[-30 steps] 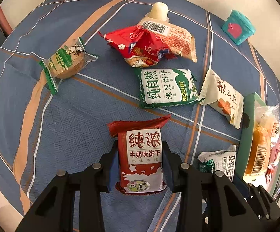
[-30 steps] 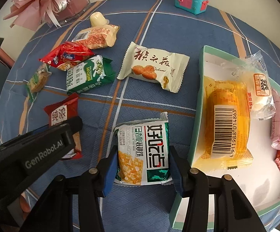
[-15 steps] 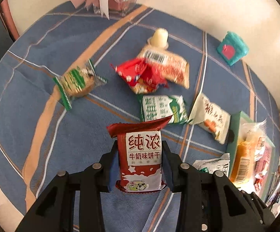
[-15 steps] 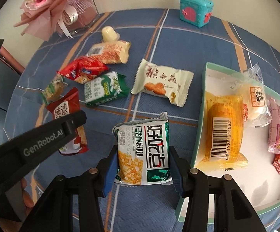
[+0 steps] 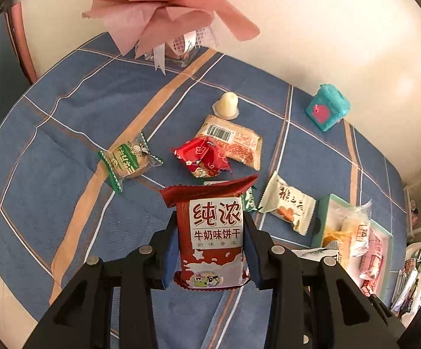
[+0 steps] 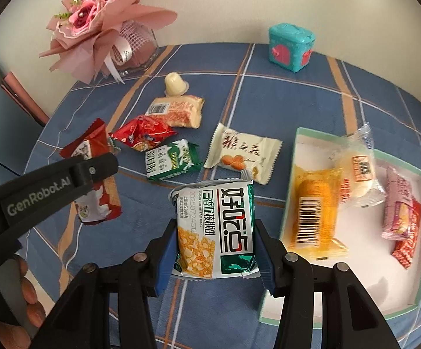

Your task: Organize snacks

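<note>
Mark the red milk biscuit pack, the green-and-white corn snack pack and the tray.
red milk biscuit pack (image 5: 214, 226), left wrist view, white label panel.
green-and-white corn snack pack (image 6: 216, 226), right wrist view, front face.
tray (image 6: 287, 203), right wrist view, near-left wall.

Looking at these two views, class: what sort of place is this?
Probably a home table: a blue checked tablecloth, a pink wrapped bouquet against the wall, and loose snack packets beside a box lid tray.

Red biscuit packet (image 5: 211, 234) and green-white cracker packet (image 6: 214, 229) now higher off tablecloth (image 5: 65, 133).
</note>
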`<state>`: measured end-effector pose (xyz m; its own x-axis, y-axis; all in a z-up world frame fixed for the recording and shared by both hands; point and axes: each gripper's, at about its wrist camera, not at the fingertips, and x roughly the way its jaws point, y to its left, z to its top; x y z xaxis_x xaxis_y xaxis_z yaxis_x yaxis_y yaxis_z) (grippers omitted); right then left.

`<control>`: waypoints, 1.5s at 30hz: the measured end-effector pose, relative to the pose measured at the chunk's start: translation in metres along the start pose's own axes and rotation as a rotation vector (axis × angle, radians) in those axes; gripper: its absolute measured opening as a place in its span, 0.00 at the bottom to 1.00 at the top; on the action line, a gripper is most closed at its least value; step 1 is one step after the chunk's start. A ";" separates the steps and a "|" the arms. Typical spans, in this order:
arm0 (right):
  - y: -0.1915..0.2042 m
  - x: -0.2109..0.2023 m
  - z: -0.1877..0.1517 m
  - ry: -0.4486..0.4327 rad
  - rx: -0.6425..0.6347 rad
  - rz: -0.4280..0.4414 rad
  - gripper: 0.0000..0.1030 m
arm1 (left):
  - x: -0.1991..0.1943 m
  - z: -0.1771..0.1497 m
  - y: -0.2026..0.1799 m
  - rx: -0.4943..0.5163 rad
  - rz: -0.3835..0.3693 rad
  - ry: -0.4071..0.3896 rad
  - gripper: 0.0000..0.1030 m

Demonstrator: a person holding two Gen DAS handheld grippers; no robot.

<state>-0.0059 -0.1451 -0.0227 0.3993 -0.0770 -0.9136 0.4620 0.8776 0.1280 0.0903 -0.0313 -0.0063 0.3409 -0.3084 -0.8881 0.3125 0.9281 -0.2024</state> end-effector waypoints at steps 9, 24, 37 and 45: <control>-0.035 -0.013 0.000 -0.021 0.051 -0.048 0.50 | -0.005 -0.007 -0.026 0.029 -0.031 -0.007 0.40; -0.134 -0.033 -0.014 -0.027 0.246 -0.130 0.50 | -0.008 -0.037 -0.097 0.202 -0.071 0.015 0.40; -0.196 -0.048 -0.035 -0.018 0.349 -0.203 0.50 | 0.001 -0.069 -0.144 0.315 -0.128 0.088 0.40; -0.197 -0.046 -0.042 0.005 0.330 -0.213 0.50 | -0.010 -0.082 -0.165 0.408 -0.127 0.067 0.40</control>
<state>-0.1489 -0.2943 -0.0222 0.2634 -0.2378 -0.9349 0.7640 0.6432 0.0516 -0.0379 -0.1642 0.0024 0.2225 -0.3882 -0.8943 0.6777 0.7210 -0.1444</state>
